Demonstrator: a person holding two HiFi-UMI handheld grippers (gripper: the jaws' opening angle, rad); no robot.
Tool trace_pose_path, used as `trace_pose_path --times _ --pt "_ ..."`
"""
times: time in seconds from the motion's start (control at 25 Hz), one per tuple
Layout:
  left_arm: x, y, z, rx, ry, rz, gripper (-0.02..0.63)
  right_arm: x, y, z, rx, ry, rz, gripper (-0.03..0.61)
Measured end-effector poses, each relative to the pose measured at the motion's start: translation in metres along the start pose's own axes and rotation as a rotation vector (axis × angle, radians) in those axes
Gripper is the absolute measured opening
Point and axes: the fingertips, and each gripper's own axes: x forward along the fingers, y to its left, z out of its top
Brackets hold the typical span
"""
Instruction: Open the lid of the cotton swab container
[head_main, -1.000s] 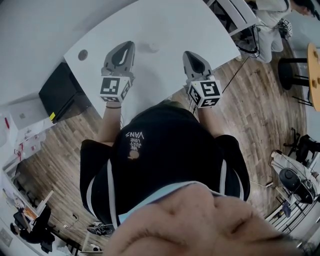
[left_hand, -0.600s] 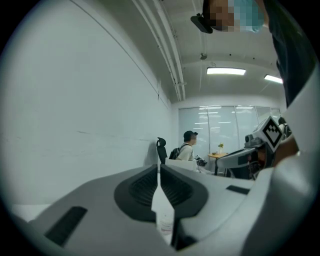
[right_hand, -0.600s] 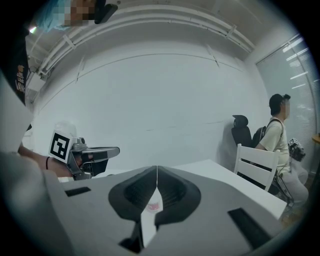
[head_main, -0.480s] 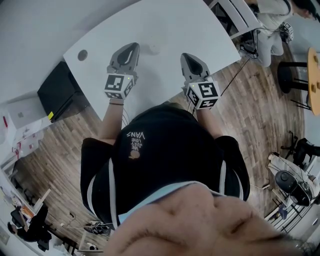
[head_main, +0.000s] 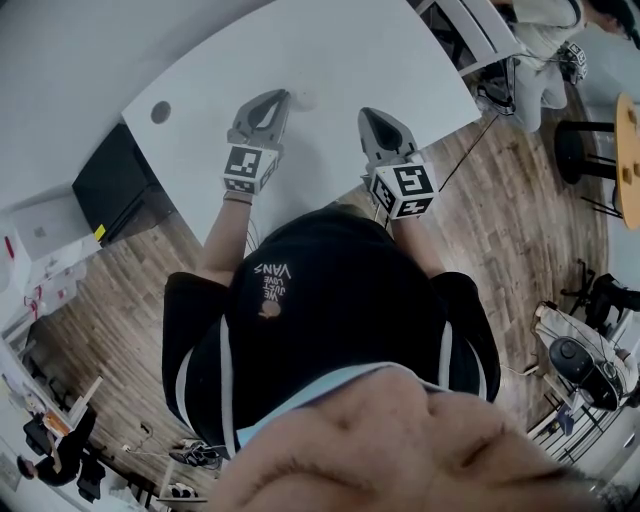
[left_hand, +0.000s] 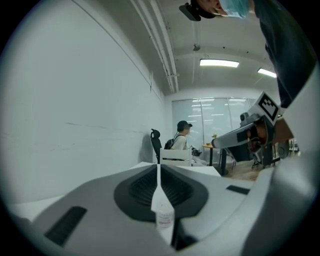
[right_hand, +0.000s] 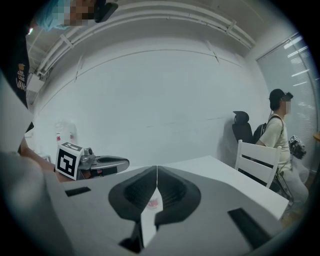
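Observation:
A small white cotton swab container stands on the white table, between the two gripper tips and a little beyond them. My left gripper is shut and empty, its tip just left of the container. In the left gripper view the container shows low through the gap behind the closed jaws of the left gripper. My right gripper is shut too, holds nothing and sits right of the container. In the right gripper view the container shows faintly behind the right gripper.
A dark round hole marks the table's left end, with a black cabinet below it. Past the table's far end stands a white chair with a person near it. The floor around is wood.
My left gripper has moved right across the table, closer to the container. The right gripper has stayed nearly where it was.

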Motion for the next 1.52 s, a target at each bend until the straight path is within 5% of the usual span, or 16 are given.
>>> trace_pose_path --times 1.2,1.52 --pt "0.025 -0.017 -0.093 -0.147 0.172 -0.051 0.034 0.013 -0.019 -0.024 -0.007 0.072 0.007 0.012" --pt "0.032 -0.021 -0.107 -0.161 0.195 -0.057 0.184 0.017 -0.026 -0.029 -0.009 0.087 0.009 0.012"
